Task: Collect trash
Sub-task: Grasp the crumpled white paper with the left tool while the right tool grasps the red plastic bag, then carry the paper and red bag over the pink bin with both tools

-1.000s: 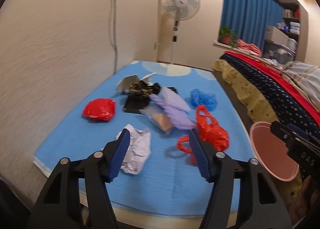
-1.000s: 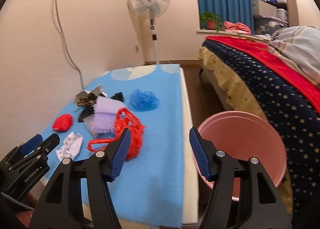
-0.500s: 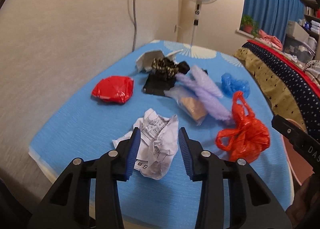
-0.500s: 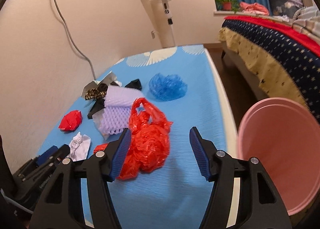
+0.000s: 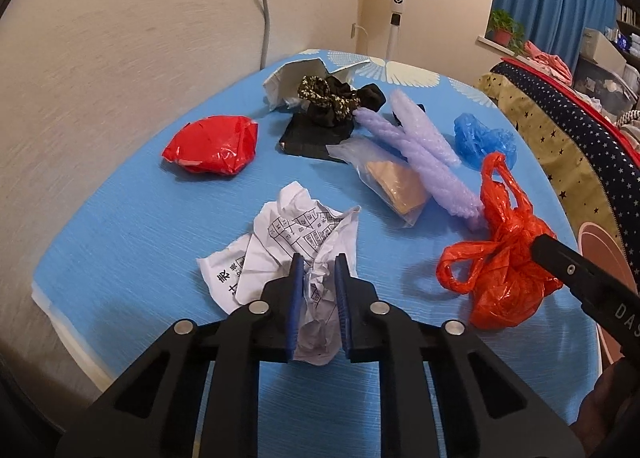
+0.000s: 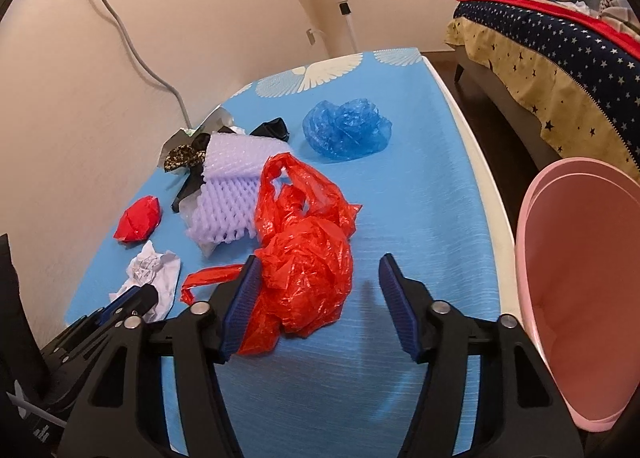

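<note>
Left gripper is pinching the crumpled paper, which is lying on the blue mat; whether the paper is lifting off cannot be told. Right gripper is hanging spread over the orange bag, left pad touching it. Pink bin is sitting beside the mat's right edge.

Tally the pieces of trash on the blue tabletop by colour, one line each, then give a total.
Red: 2, the red plastic bag and the red wrapper
Blue: 1, the blue plastic cover
Lilac: 1, the foam net sleeve
White: 1, the crumpled paper
Black or patterned: cannot separate
Total countable: 5
</note>
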